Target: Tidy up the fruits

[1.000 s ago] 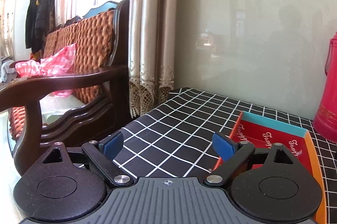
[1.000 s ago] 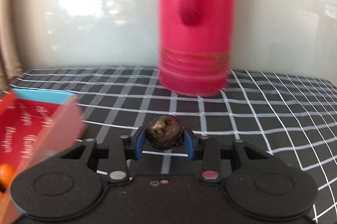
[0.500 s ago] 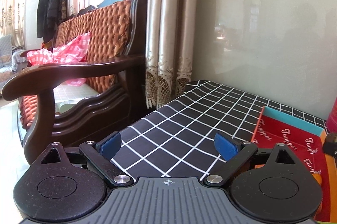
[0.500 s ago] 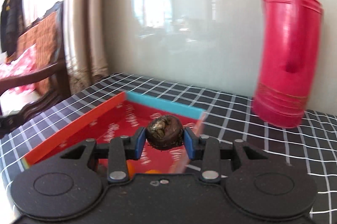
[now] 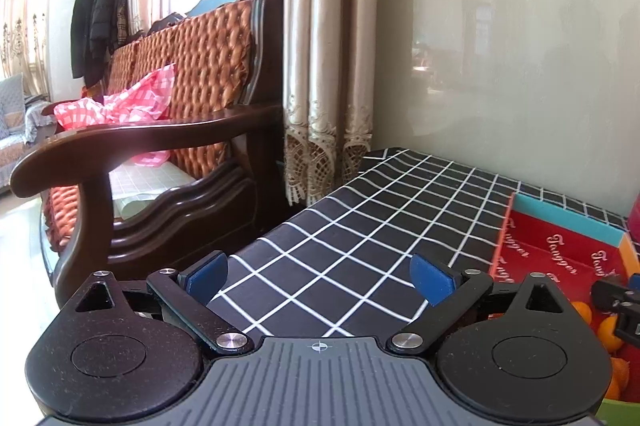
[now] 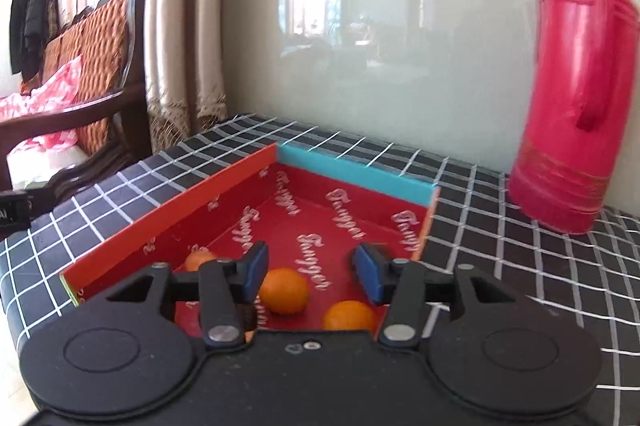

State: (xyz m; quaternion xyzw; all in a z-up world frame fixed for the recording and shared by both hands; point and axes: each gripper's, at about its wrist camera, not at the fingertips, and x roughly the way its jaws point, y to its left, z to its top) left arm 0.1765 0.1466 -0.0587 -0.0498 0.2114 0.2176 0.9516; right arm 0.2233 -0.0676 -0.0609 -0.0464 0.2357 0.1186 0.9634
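Note:
My right gripper [image 6: 312, 266] hangs over a red tray [image 6: 172, 210] with an orange side wall and a teal far wall. Its jaws are opening and nothing is between the pads. Three oranges [image 6: 284, 290] lie on the tray floor below it. A dark lump [image 6: 250, 320] shows just under the left finger, mostly hidden. My left gripper [image 5: 320, 270] hovers over the black checked tablecloth [image 5: 360, 226], left of the tray [image 5: 560, 222]. Its jaws are opening wide and hold nothing. Oranges [image 5: 582, 310] show at that view's right edge.
A tall red thermos [image 6: 576, 98] stands on the table right of the tray, near the glossy wall. A dark wooden sofa [image 5: 160, 130] with orange cushions stands beyond the table's left edge, next to a curtain [image 5: 320, 66].
My right gripper swung left from in front of the thermos to above the tray. Its jaws parted and the dark round fruit left them. My left gripper's jaws widened slightly.

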